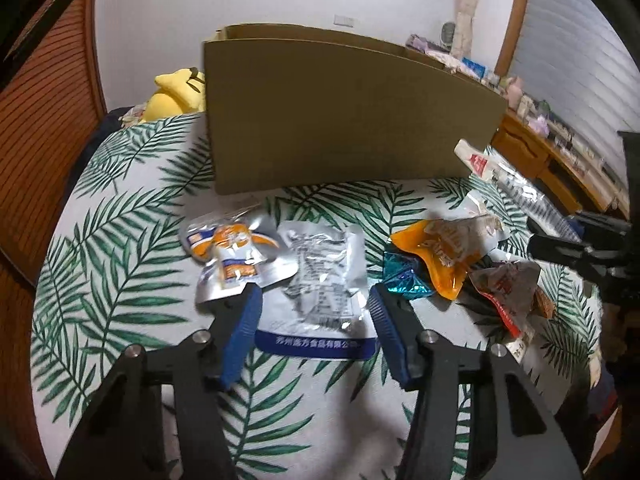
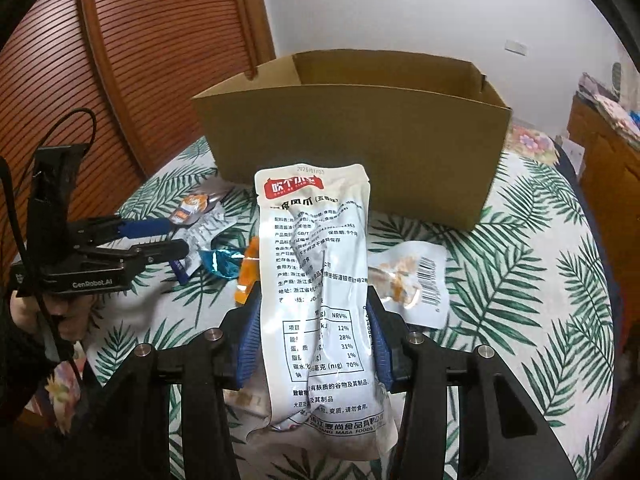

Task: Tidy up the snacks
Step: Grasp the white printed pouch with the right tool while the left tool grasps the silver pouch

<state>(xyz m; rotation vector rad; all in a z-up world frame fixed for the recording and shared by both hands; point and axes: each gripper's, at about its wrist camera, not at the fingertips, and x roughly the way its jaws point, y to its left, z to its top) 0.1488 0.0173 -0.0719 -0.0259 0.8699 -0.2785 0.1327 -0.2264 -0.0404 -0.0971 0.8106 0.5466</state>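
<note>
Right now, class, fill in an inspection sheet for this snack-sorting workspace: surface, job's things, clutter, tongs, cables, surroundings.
Surface: round table under a palm-leaf tablecloth.
Job's things: open cardboard box upright at the back; white printed pouch held off the cloth; silver pouch, orange-and-blue packet, orange packet, teal wrapper, red-and-white packet and clear barcoded packet lying loose in front of the box.
Clutter: nothing seen beyond the snacks.
Tongs: left tongs open, low over the silver pouch; right tongs shut on the white pouch.
Cables: black cable looping at the left tongs' body.
Surroundings: slatted wooden door, yellow plush toy, wooden sideboard with small items.
</note>
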